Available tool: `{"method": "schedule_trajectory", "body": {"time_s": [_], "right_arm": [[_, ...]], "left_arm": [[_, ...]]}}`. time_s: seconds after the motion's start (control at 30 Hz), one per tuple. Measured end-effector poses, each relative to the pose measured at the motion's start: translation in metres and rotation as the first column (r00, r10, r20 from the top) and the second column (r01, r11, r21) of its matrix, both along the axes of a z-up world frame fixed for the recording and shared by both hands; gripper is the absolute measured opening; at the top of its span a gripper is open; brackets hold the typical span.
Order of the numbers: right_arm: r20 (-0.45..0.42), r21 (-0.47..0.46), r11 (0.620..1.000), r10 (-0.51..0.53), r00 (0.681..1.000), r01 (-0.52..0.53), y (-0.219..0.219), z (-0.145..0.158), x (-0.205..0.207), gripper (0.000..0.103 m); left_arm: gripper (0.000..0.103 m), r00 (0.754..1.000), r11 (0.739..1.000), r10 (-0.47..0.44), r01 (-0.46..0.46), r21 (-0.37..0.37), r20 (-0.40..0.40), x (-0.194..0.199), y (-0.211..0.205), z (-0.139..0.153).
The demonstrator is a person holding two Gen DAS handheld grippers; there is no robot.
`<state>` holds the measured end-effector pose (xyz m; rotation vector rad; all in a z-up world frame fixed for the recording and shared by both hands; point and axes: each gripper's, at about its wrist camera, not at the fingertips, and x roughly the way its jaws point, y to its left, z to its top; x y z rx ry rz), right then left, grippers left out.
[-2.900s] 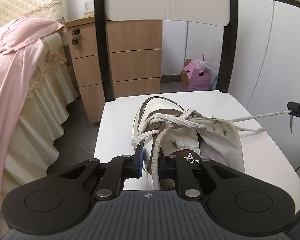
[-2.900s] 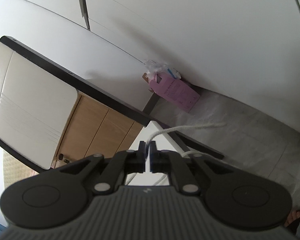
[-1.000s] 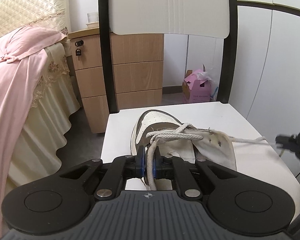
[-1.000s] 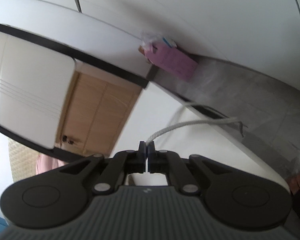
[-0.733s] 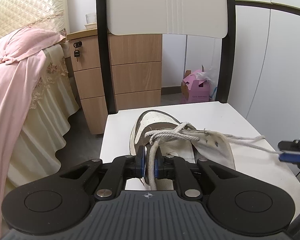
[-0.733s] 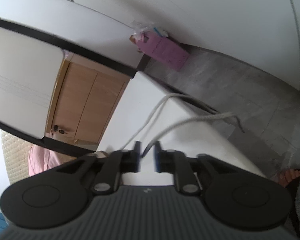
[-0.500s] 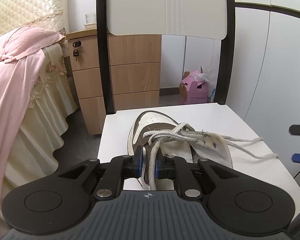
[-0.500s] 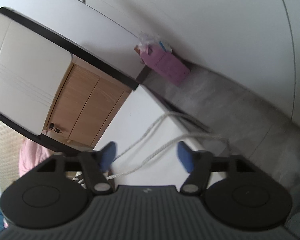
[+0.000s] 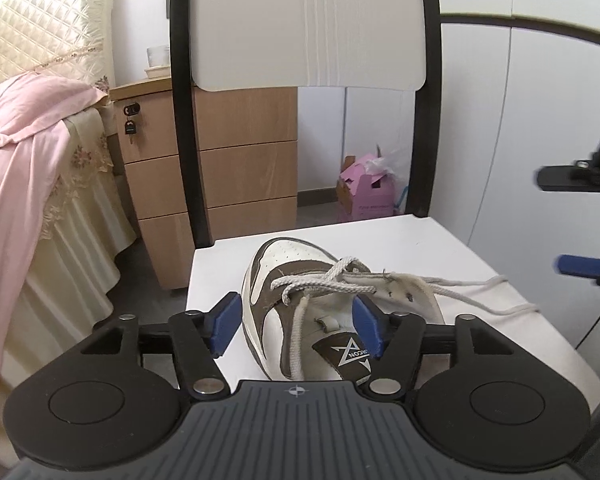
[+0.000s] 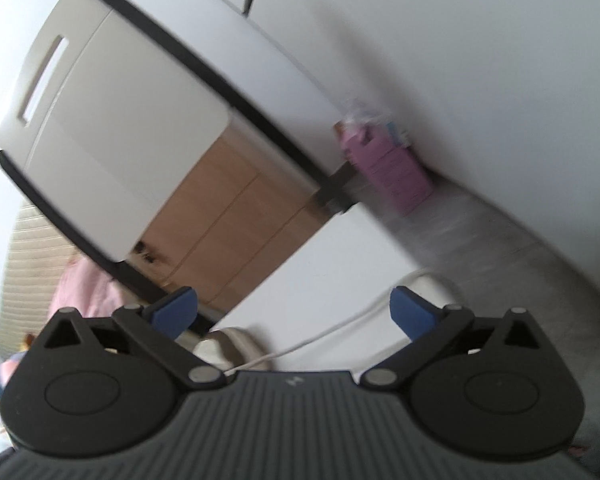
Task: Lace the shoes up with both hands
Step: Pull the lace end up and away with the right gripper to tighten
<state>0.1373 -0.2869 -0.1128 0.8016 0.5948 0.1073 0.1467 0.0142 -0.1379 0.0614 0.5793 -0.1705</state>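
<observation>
- Left tongs (image 9: pixel 296 322) have just been opening; the sneaker (image 9: pixel 324 312) sits between the blue pads, lace (image 9: pixel 300 332) untouched.
- Right tongs (image 10: pixel 292 312) have likewise just sprung wide, empty; the slack lace end (image 10: pixel 332 328) lies below them on the chair seat (image 9: pixel 420 240), likely released after tightening.

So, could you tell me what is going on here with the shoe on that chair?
A person is lacing a brown-and-white sneaker that lies on a white chair seat, with a handheld gripper in each hand. Both have just opened and hold nothing: the left gripper straddles the shoe, one lace end loose between its pads, while the right gripper hovers off to the side above the other slack lace end.
</observation>
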Motion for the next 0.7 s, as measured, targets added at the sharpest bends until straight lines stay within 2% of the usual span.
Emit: {"method": "schedule_trajectory", "body": {"time_s": [0.2,0.33,0.57,0.7], "right_arm": [[-0.008,0.135,0.990,0.030,1.000,-0.029,0.014,-0.013,0.021,0.103],[-0.047,0.270,0.962,0.049,0.998,-0.034,0.020,-0.028,0.034,0.103],[-0.132,0.357,0.933,0.090,0.987,-0.038,0.035,-0.053,0.060,0.103],[-0.132,0.351,0.935,0.094,0.987,-0.042,0.043,-0.061,0.072,0.103]], "left_arm": [[0.069,0.999,0.997,-0.032,0.033,-0.064,0.022,0.005,0.015,0.005],[0.069,0.999,0.994,-0.033,0.033,-0.103,-0.002,0.013,0.025,0.004],[0.070,0.999,0.995,-0.039,0.037,-0.095,-0.020,0.020,0.030,0.001],[0.070,0.999,0.995,-0.045,0.043,-0.088,-0.028,0.023,0.030,0.000]]}}
